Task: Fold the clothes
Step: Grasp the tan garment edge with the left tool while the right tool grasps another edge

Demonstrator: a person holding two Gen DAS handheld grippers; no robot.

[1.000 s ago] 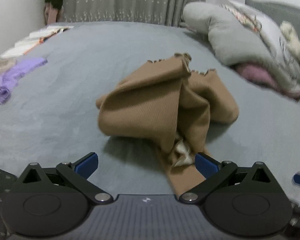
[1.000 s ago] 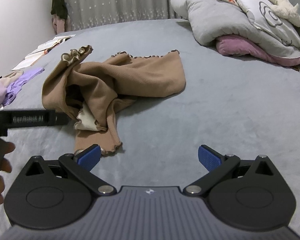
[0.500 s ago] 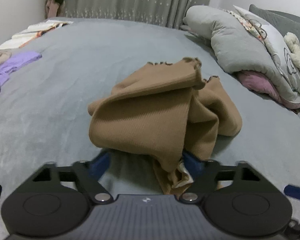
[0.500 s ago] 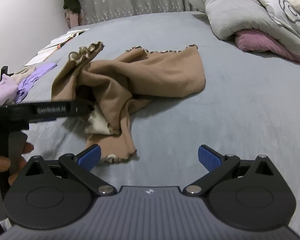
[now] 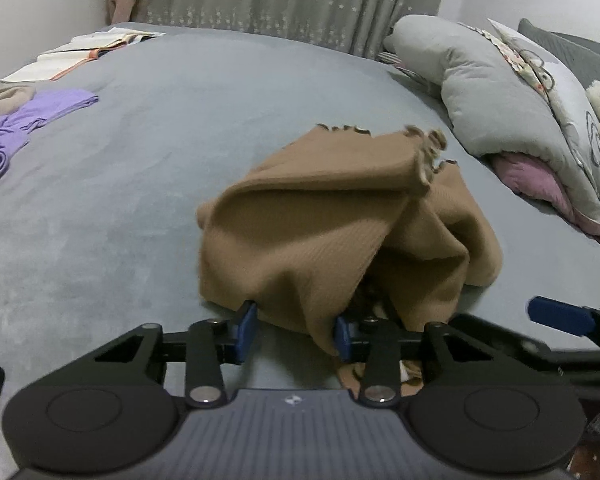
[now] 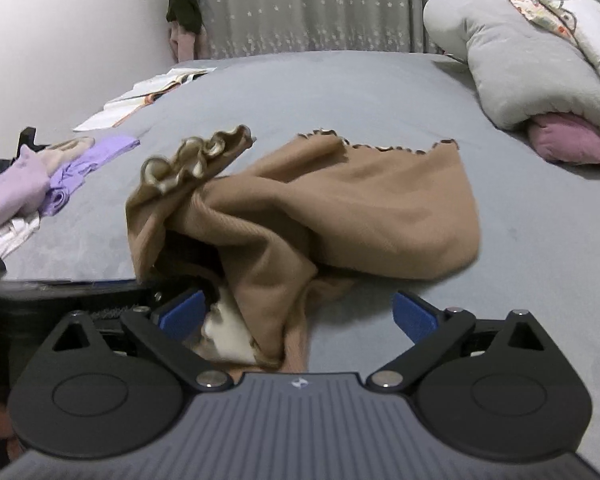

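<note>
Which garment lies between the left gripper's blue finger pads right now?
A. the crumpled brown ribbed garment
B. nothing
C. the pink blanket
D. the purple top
A: in the left wrist view the left gripper has a fold of the brown ribbed garment between its narrowed pads, on the grey bed.

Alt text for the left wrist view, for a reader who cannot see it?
The left hand-held gripper is closing its blue pads around a fold of a crumpled tan ribbed garment on a grey bed. Purple clothes lie far left.
</note>
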